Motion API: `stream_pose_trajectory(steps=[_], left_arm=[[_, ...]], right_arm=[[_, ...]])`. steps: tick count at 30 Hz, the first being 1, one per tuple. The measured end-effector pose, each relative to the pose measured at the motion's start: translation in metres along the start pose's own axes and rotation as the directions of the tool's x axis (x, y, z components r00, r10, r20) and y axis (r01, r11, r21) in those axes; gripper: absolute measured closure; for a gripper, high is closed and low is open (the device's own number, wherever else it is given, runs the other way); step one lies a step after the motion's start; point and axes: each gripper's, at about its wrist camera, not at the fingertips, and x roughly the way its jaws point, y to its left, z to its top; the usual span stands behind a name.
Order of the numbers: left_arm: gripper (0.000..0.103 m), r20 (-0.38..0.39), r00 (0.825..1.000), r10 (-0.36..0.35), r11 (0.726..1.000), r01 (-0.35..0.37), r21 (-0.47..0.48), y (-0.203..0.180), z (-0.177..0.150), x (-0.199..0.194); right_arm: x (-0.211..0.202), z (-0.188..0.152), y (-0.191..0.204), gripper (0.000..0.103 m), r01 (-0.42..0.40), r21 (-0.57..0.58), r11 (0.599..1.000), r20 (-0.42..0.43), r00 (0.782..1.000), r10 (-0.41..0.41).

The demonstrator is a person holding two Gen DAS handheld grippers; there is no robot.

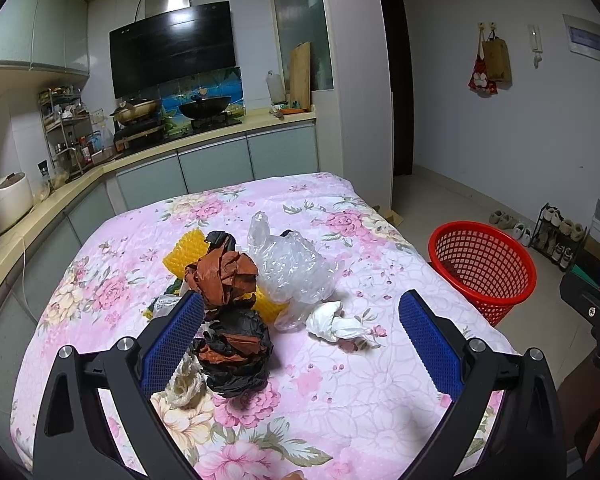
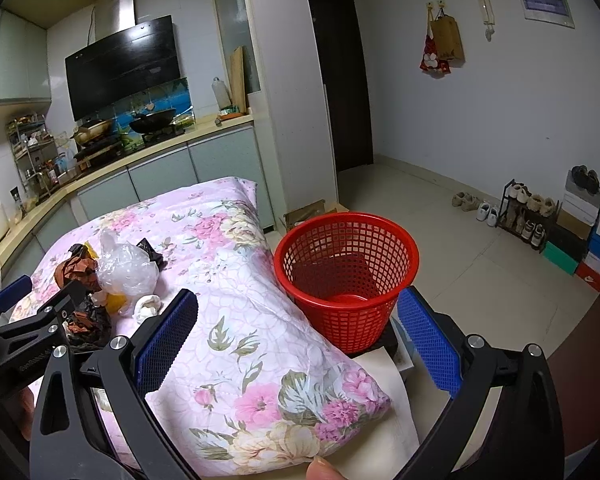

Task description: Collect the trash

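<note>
A trash pile lies on the pink floral quilt (image 1: 340, 400): crumpled brown paper (image 1: 224, 276), a black-and-brown wad (image 1: 236, 352), a clear plastic bag (image 1: 292, 268), a white tissue (image 1: 336, 322), a yellow bubbled sheet (image 1: 184, 254) and a cream scrap (image 1: 184, 380). My left gripper (image 1: 300, 340) is open and hovers over the pile's near side, its left pad beside the black wad and nothing between the pads. My right gripper (image 2: 300, 340) is open and empty over the quilt's corner, just in front of the red mesh basket (image 2: 348, 264). Nothing shows inside the basket.
The basket (image 1: 480, 264) stands off the quilt's right edge on a dark box, with tiled floor (image 2: 460, 248) beyond. A kitchen counter (image 1: 204, 136) with a stove runs behind and left. Shoes and boxes (image 2: 572, 232) line the right wall. A thumb (image 2: 320, 468) shows at the bottom.
</note>
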Motion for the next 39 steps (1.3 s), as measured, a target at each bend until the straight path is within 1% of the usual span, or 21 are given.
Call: stream_pose_trajectory(steps=[10,22,30,39], left_arm=[[0.008,-0.001,1.0,0.004,1.0,-0.004,0.003,0.0,0.0,0.002],[0.008,-0.007,1.0,0.009,1.0,-0.009,0.009,-0.001,0.003,0.008],[0.008,-0.014,1.0,0.014,1.0,-0.014,0.011,-0.006,0.006,0.018],[0.008,-0.013,1.0,0.016,1.0,-0.016,0.011,-0.007,0.004,0.019]], right_arm=[[0.009,0.007,-0.005,0.006,0.025,-0.011,1.0,0.018,1.0,-0.025],[0.025,0.01,-0.011,0.006,0.044,-0.009,0.999,0.015,0.999,-0.044],[0.029,0.008,-0.015,0.006,0.041,-0.002,0.999,0.006,0.999,-0.041],[0.027,0.008,-0.013,0.006,0.039,-0.004,0.999,0.011,0.999,-0.039]])
